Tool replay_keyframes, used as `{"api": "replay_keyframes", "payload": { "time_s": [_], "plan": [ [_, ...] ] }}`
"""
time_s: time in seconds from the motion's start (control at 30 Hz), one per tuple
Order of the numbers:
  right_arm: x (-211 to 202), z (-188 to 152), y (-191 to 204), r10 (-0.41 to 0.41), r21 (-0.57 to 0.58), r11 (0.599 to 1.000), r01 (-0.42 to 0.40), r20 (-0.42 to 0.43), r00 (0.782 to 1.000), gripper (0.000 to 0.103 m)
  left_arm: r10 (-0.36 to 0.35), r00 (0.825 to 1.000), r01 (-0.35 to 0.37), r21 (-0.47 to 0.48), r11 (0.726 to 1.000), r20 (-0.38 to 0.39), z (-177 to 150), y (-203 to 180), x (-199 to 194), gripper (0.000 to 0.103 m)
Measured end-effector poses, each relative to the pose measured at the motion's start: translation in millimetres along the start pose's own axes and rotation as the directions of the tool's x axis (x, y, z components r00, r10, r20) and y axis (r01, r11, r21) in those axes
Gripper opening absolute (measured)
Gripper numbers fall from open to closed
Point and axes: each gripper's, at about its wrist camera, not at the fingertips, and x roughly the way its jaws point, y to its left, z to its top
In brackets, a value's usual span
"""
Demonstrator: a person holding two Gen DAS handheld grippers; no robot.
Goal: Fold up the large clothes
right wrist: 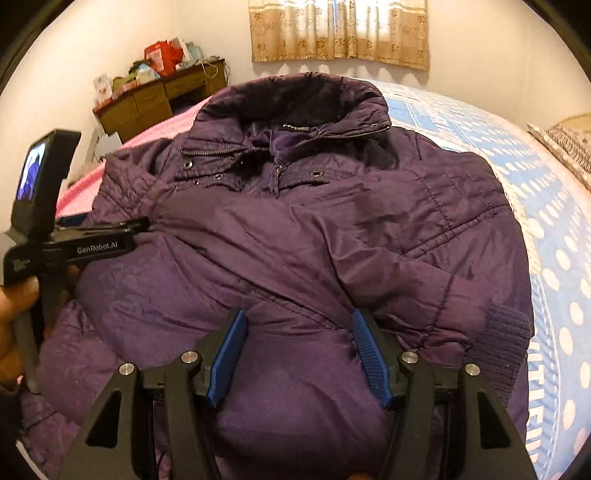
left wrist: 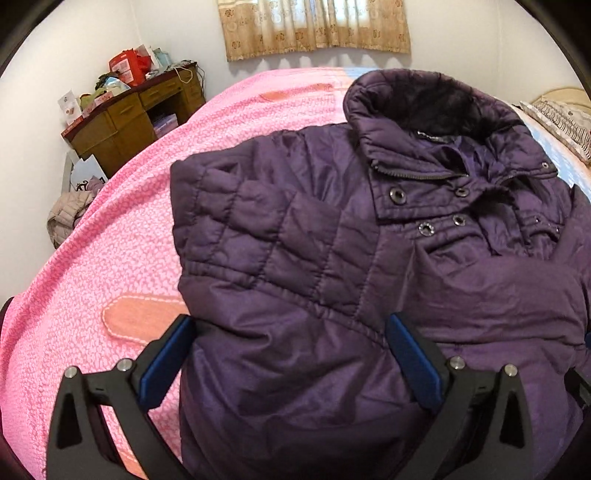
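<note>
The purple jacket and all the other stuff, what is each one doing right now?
Purple jacket: lying front up on the bed, sleeves folded across its chest, collar standing, zip open at the neck.
Left gripper: jaws open, a bulge of jacket between them.
Right gripper: jaws open around a bulge of jacket.
Curtain: drawn shut.
Wooden desk: top piled with clutter.
Pink blanket: spread flat.
</note>
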Motion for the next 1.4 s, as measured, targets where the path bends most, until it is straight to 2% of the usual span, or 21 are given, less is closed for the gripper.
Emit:
{"api": "replay_keyframes", "payload": {
  "time_s": [0.43,1.4],
  "plan": [
    [5.2,-0.7,10.2,-0.075,-0.054,0.996,0.075,0.003,0.997,0.061,0.051,0.999,-0.051,0.026,0.998,0.018,-1.3,-7.9,-5.4,0.103],
    [7.5,-1.3,12.4,-0.084,-0.062,0.995,0.084,0.005,0.996,0.062,0.070,0.997,-0.070,0.032,0.997,0.018,-2.3,-11.7,-8.6,0.103]
  ]
}}
